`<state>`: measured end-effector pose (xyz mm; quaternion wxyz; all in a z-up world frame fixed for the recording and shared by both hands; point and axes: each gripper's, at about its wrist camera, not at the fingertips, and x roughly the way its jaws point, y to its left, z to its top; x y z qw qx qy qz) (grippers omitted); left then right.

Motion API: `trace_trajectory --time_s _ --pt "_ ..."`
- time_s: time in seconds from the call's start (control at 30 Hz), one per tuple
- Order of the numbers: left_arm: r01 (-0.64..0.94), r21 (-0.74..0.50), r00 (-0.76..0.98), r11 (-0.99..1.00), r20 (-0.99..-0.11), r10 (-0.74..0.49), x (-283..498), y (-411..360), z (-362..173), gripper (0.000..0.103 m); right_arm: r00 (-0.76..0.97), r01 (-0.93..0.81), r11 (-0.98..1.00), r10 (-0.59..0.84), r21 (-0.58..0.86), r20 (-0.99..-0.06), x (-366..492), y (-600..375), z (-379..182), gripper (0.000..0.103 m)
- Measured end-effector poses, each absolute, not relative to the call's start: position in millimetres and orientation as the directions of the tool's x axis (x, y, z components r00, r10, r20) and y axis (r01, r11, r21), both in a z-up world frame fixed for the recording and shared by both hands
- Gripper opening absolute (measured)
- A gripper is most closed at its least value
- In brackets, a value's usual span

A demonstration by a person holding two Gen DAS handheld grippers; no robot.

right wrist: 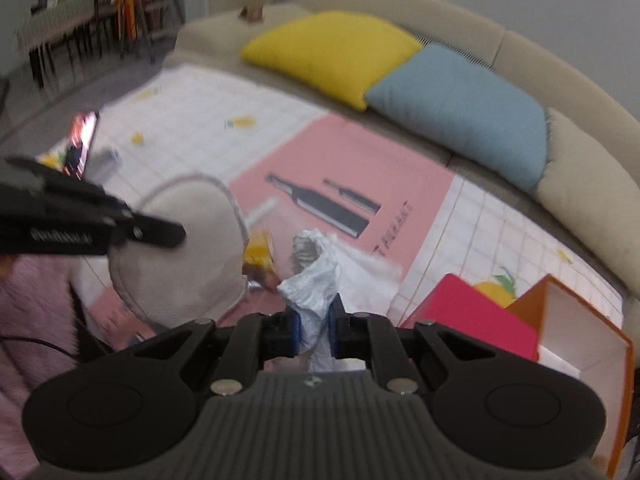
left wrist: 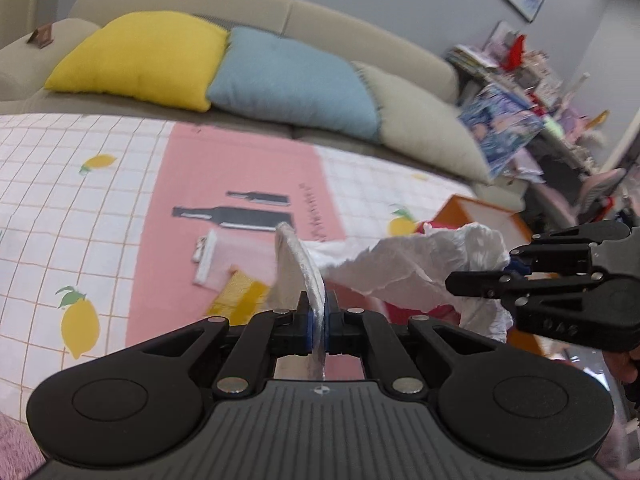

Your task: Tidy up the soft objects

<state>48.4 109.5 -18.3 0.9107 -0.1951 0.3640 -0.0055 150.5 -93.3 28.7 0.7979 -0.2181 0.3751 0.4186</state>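
Note:
My left gripper (left wrist: 318, 322) is shut on the edge of a flat, round grey-white pad (left wrist: 298, 268), held upright above the sofa. The pad shows broadside in the right wrist view (right wrist: 180, 256), with the left gripper (right wrist: 160, 236) on it. My right gripper (right wrist: 314, 326) is shut on a crumpled white cloth (right wrist: 316, 280). In the left wrist view the cloth (left wrist: 420, 264) hangs between the pad and the right gripper (left wrist: 500, 276).
A pink and white lemon-print sheet (left wrist: 100, 200) covers the sofa seat. Yellow (left wrist: 140, 56), blue (left wrist: 292, 80) and beige (left wrist: 424, 136) cushions lean on the backrest. An orange box (right wrist: 576, 344) and a red box (right wrist: 472, 316) stand at right. A phone (right wrist: 82, 140) lies at left.

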Motion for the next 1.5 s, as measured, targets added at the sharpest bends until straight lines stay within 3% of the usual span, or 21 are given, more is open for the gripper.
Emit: trace_trajectory --time_s 0.37,0.9,1.13,1.27,1.43,1.5 --pt "-0.117 -0.416 0.691 0.902 -0.686 -0.227 29.1 99.7 -13.3 0.005 0.214 -0.844 0.505 0.622 0.177 -0.754 116.1 -130.7 87.6 0.011" --pt "-0.226 -0.373 0.586 0.900 -0.790 -0.180 36.9 104.2 -68.3 0.005 0.197 -0.729 0.672 0.390 0.132 -0.900 148.5 -74.7 -89.9 0.012" --pt "-0.248 -0.389 0.575 0.887 -0.796 -0.188 38.1 106.8 -76.3 0.005 0.200 -0.710 0.685 0.421 0.165 -0.885 148.4 -66.7 -107.2 0.026" --pt "-0.256 -0.386 0.575 0.886 -0.798 -0.182 38.2 109.2 -77.7 0.005 0.155 -0.679 0.679 0.506 0.280 -0.849 149.6 -83.0 -85.6 0.048" --pt "-0.262 -0.388 0.576 0.884 -0.798 -0.179 38.3 112.0 -78.7 0.005 0.109 -0.611 0.654 0.627 0.445 -0.772 152.9 -109.5 -61.0 0.048" --pt "-0.264 -0.387 0.574 0.884 -0.799 -0.178 38.8 112.7 -79.5 0.005 0.130 -0.584 0.678 0.622 0.447 -0.772 156.4 -117.4 -60.2 0.047"
